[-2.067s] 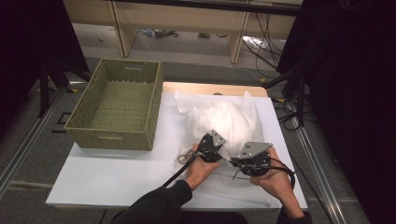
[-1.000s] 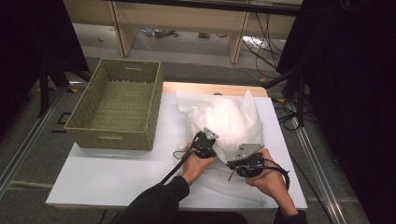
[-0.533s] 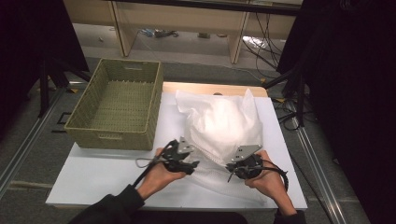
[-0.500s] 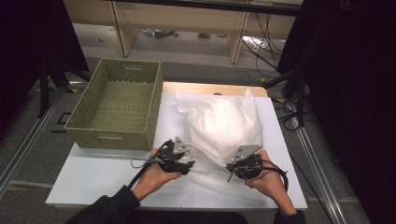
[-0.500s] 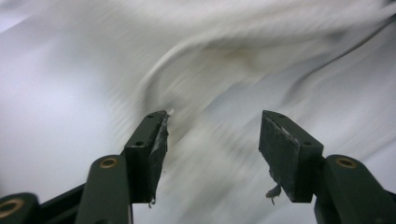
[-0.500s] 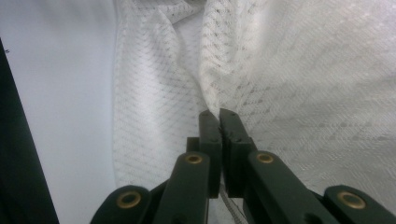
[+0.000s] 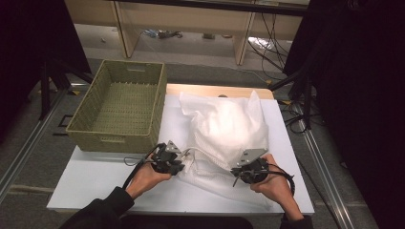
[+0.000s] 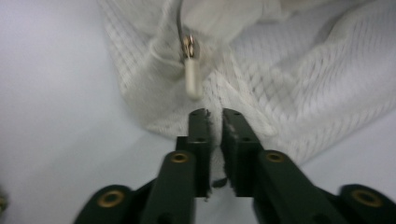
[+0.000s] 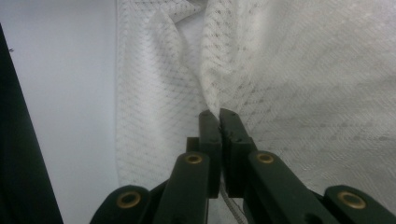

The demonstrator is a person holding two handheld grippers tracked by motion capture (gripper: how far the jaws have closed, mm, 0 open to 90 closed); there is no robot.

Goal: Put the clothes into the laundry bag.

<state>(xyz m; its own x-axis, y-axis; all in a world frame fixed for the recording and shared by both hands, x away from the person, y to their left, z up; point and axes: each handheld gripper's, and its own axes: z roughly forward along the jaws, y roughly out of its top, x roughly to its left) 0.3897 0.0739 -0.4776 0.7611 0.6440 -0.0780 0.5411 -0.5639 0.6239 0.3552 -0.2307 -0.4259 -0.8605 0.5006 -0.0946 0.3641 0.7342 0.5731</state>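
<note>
I see the white mesh bag (image 7: 224,131) on the table (image 7: 95,179), just right of the wicker basket (image 7: 119,107); left gripper (image 8: 214,113) jaws just closed, pinching the bag's near-left edge below the zipper pull (image 8: 192,79); right gripper (image 9: 219,114) clamped on mesh at the near-right edge.

surface: white table (image 7: 95,179) | on it: mesh bag (image 7: 224,129), seemingly empty wicker basket (image 7: 122,107)

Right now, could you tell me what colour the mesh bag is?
White; the mesh bag shows best in the right gripper view.
</note>
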